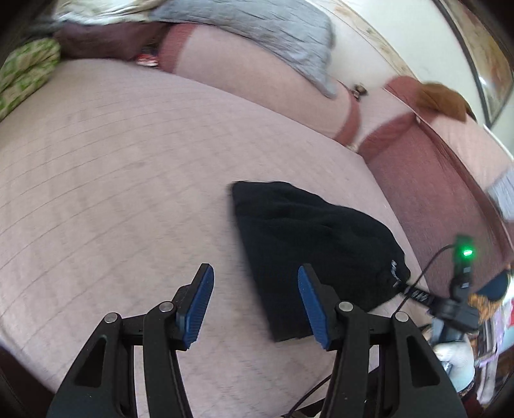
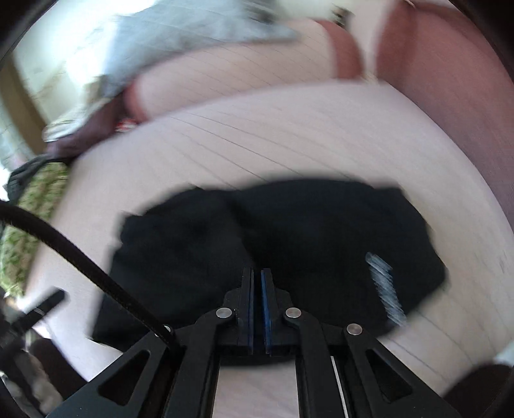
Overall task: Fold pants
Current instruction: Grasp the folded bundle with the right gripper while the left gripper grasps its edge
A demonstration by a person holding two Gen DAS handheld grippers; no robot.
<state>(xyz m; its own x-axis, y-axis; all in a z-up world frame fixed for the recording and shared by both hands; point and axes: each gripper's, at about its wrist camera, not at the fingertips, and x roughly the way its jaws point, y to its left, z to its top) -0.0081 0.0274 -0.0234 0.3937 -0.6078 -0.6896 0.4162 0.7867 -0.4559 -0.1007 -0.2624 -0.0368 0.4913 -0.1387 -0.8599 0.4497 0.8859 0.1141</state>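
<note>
Most of the folding appears complete: the black pants [image 1: 308, 254] lie as a compact bundle on the pink bed cover [image 1: 112, 180], left gripper [image 1: 255, 304] beside it half open and empty, right gripper [image 2: 257, 308] above it closed on nothing visible.

We are in a home, in a bedroom. A wide bed [image 1: 112, 160] with a pale pink quilted cover fills most of both views. At its far edge lie plump pink pillows [image 1: 225, 77] with maroon borders, a grey cloth [image 1: 257, 29] draped over them. Beyond the pillows rises a cream wall [image 1: 379, 70] with a dark-framed mirror or picture [image 1: 491, 74]. A green patterned cloth [image 1: 25, 74] sits at the bed's left edge.
</note>
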